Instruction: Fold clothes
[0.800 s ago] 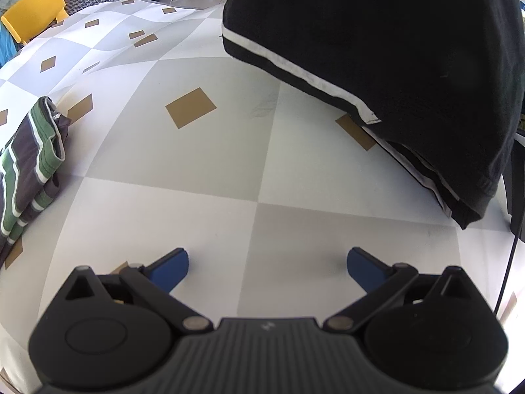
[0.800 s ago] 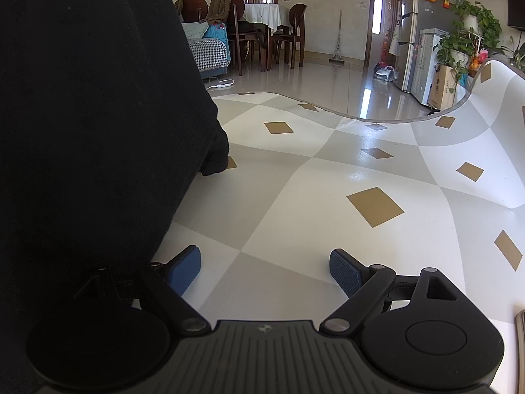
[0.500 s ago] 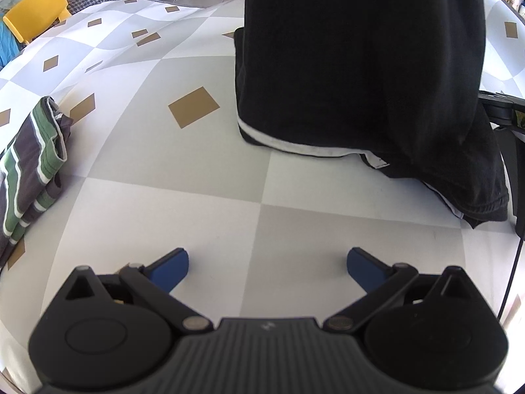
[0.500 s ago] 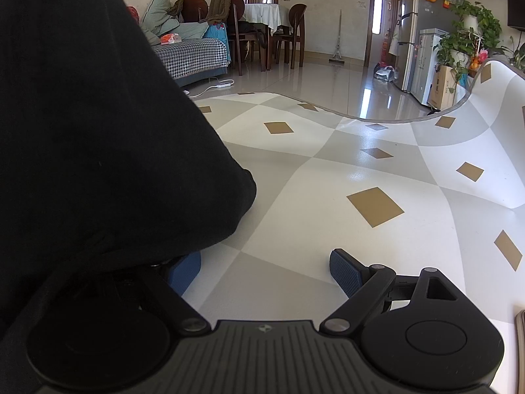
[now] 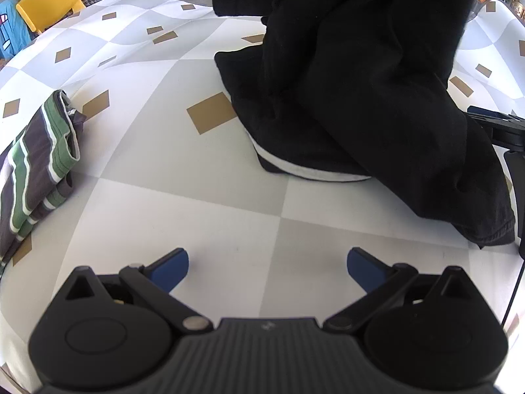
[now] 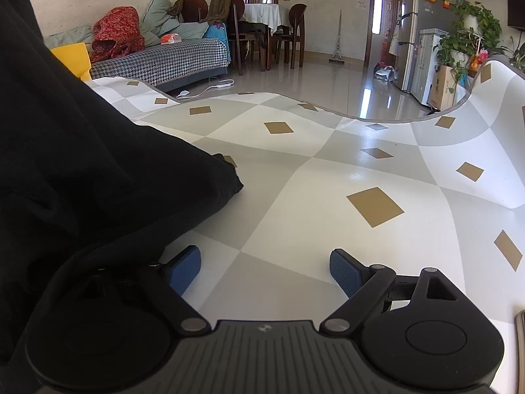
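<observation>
A black garment with a white stripe (image 5: 361, 98) lies heaped on the checked tabletop (image 5: 197, 223), ahead and to the right of my left gripper (image 5: 267, 266), which is open and empty and apart from the cloth. In the right wrist view the same black garment (image 6: 82, 164) fills the left side and drapes over the left part of my right gripper (image 6: 264, 271), which is open with nothing between its fingers. A folded green, grey and white striped garment (image 5: 36, 167) lies at the far left.
The right gripper's body (image 5: 498, 128) shows at the right edge of the left wrist view. A yellow chair (image 5: 49, 0) stands past the table's far left. The table's far edge (image 6: 328, 105) curves ahead; beyond it are a sofa and dining chairs.
The black garment has dropped from hanging in the air onto the table and slumped into a heap, uncovering the room in the right view. Both grippers have stayed open and in place.
</observation>
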A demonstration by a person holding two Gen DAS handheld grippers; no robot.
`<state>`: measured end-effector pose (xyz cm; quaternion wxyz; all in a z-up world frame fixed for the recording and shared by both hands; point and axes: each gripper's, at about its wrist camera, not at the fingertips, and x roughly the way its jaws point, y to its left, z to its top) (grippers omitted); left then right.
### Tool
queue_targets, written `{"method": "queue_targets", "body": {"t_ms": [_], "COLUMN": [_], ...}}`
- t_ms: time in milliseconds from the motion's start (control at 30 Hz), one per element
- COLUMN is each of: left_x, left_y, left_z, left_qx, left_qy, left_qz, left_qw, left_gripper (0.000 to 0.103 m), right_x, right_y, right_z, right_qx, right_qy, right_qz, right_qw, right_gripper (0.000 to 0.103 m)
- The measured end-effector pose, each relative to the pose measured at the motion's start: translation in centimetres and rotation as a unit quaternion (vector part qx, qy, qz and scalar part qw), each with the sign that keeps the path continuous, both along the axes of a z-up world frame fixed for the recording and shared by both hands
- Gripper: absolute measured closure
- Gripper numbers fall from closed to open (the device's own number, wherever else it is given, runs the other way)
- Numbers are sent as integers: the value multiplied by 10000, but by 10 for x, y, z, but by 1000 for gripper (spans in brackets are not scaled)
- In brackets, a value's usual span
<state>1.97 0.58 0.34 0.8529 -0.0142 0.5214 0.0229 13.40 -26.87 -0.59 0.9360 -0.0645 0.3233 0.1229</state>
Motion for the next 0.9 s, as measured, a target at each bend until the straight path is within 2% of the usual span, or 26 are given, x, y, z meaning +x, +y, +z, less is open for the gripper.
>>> {"method": "queue_targets", "body": {"t_ms": [367, 633, 900], "left_x": [-9, -10, -11], "left_y": [-16, -19, -33], "left_z": [12, 20, 16], "left_qx": [274, 266, 381], "left_qy": [-339, -430, -383], "left_qz": [-287, -329, -484], "left_qw": [9986, 9982, 9974], "left_gripper": [0, 0, 0], "right_x": [0, 0, 1], "right_y": [0, 0, 0], "right_z": [0, 0, 0], "right_qx": [-2, -2, -2], "right_qy": [0, -1, 0], "right_qz": [1, 2, 3], "right_qw": [10000, 10000, 10000], "right_gripper": [17, 17, 17]}}
